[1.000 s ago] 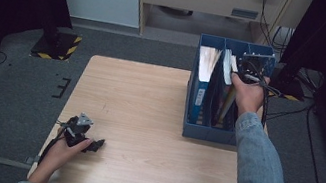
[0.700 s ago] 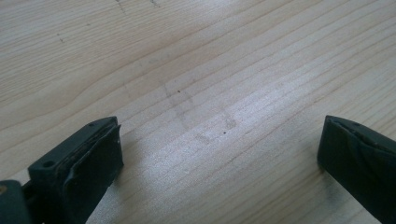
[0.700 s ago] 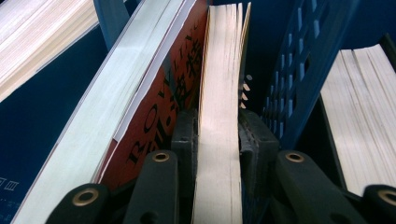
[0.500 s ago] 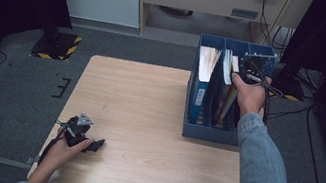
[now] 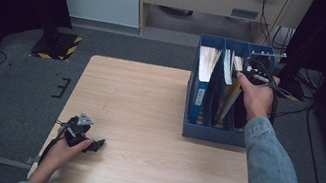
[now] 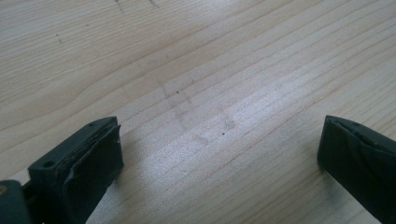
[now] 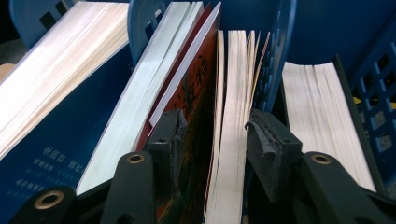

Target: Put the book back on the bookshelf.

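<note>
Upper right, your right gripper (image 7: 212, 135), jaws just opening, loosely straddles a thin cream-paged book (image 7: 233, 140) in the blue plastic file rack (image 5: 190, 127); your left gripper (image 6: 219, 154) gapes wide, lower left.

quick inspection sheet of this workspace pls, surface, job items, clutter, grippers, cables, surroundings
surface: light wooden table, faint marks
job's things: blue file rack at the table's right, books upright in its compartments; thin book between the right gripper's jaws
clutter: nothing seen
grippers: left gripper rests open at the near left corner; right gripper over the rack, jaws just been opening, pads off the thin book
cables: black cable from left gripper; cables on floor
surroundings: grey carpet, striped stand base
</note>
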Demonstrator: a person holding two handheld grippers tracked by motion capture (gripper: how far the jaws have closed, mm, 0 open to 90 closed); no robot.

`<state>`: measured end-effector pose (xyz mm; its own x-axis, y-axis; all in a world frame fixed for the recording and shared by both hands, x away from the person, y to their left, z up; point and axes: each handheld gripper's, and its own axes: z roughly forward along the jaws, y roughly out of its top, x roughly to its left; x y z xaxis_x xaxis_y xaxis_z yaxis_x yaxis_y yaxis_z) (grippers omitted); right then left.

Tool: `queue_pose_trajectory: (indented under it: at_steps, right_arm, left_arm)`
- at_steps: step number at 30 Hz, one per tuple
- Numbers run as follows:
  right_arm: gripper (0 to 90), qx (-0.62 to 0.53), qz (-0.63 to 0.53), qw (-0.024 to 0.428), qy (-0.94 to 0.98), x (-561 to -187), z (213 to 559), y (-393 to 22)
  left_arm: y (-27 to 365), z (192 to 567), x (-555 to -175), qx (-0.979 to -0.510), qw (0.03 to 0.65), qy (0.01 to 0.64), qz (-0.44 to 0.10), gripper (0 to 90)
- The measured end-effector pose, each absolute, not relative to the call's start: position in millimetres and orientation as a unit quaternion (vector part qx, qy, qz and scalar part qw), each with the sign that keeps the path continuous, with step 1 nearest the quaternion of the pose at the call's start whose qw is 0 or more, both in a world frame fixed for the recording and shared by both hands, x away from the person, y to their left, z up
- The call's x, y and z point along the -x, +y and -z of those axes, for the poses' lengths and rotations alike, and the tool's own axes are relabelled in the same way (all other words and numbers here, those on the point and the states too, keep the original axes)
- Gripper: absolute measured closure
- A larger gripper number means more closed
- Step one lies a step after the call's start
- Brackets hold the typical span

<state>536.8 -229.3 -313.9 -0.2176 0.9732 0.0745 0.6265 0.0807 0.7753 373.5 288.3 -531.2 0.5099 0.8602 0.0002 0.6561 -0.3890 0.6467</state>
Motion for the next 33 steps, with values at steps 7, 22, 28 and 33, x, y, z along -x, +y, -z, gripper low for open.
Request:
queue_pose_trajectory:
  at_steps: [7, 22, 28, 33]
  right_arm:
    - [55.5, -0.566, -0.355, 0.253, 0.7, -525, 306, -235]
    - [48.3, -0.543, -0.369, 0.26, 0.708, -493, 303, -249]
    - [41.0, -0.53, -0.373, 0.258, 0.717, -476, 304, -251]
    - [36.3, -0.518, -0.38, 0.25, 0.725, -461, 309, -251]
  left_arm:
    - [288, 531, -374, -0.816, 0.299, 0.465, -0.171, 0.0]
    - [288, 532, -373, -0.816, 0.301, 0.464, -0.171, 0.0]
    - [287, 532, -373, -0.815, 0.301, 0.464, -0.172, 0.0]
    - [287, 532, -373, -0.815, 0.302, 0.465, -0.17, 0.0]
